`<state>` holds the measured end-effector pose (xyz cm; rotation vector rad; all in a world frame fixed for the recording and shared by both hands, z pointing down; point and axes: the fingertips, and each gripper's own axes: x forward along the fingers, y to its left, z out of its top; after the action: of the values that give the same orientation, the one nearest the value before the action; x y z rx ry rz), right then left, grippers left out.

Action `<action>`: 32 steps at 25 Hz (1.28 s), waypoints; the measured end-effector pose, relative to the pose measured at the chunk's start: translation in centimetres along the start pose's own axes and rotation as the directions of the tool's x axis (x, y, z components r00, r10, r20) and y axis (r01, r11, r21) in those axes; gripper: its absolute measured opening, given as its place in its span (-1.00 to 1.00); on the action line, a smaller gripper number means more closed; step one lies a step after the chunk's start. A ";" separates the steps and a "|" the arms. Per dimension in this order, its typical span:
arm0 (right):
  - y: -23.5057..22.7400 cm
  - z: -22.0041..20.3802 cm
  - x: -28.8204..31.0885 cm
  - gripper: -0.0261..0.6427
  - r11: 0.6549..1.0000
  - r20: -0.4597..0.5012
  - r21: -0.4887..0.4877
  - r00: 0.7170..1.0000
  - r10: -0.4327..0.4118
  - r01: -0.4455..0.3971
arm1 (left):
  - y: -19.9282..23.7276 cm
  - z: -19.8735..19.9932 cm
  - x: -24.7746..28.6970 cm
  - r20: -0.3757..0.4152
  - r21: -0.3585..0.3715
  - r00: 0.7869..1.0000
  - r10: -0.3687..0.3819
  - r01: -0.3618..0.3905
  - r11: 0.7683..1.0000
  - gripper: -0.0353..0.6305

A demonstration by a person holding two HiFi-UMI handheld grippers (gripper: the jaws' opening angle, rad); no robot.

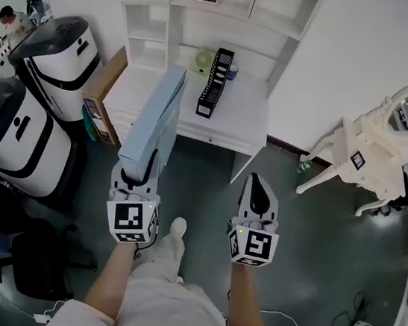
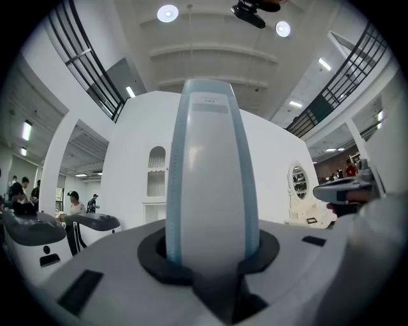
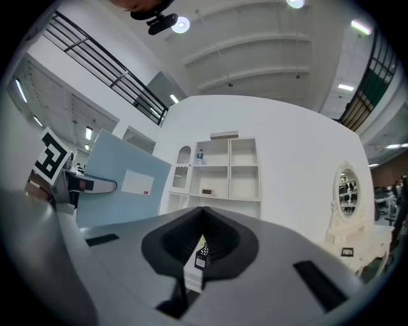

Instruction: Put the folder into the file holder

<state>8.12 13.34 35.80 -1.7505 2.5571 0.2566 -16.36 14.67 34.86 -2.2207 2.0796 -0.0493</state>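
Folder [image 1: 155,118] is gripped by left gripper [image 1: 145,167] jaws; file holder [image 1: 215,82] on table [image 1: 231,128] not yet reached; right gripper [image 1: 256,179] jaws closed, empty.

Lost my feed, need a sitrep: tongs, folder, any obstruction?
Left tongs clamped on blue folder. Right tongs shut, empty. File holder on white desk ahead, folder not in. Nothing seen blocking.

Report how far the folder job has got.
Done: the folder is picked up, clamped in the left gripper. In hand: it is held out toward the desk, short of it. Left: slotting it into the black file holder on the desk. The right gripper is shut, empty.
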 end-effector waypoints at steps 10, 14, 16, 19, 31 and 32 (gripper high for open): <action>-4.9 -1.1 14.8 -0.93 0.999 0.010 -0.031 1.000 -0.016 0.017 | 1.7 -1.6 16.4 -0.002 -0.025 1.000 -0.030 0.030 0.999 -0.50; -7.1 -1.9 19.9 -0.93 0.999 0.007 -0.033 1.000 -0.030 0.030 | 1.7 -1.4 22.5 0.009 -0.037 0.999 -0.052 0.052 0.998 -0.50; -8.3 -2.4 22.1 -0.93 0.999 0.003 -0.028 0.999 -0.042 0.042 | 1.5 -1.6 25.3 0.008 -0.037 0.998 -0.063 0.064 0.997 -0.50; -9.9 -3.2 25.1 -0.93 0.999 0.002 -0.022 0.999 -0.049 0.049 | 1.2 -2.1 29.4 0.009 -0.036 0.997 -0.070 0.071 0.997 -0.50; -19.2 -7.4 38.8 -0.93 0.999 0.023 -0.016 0.999 0.036 -0.036 | -1.9 -5.4 45.5 0.036 -0.060 0.999 -0.020 0.022 0.998 -0.51; -19.9 -7.7 40.1 -0.94 0.999 0.028 -0.015 0.998 0.050 -0.050 | -2.2 -5.6 46.7 0.043 -0.068 0.999 -0.008 0.011 0.998 -0.51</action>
<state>12.48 -31.91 36.28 -1.6769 2.5885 0.2994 -11.55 -32.03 38.63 -2.2495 2.0788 0.0681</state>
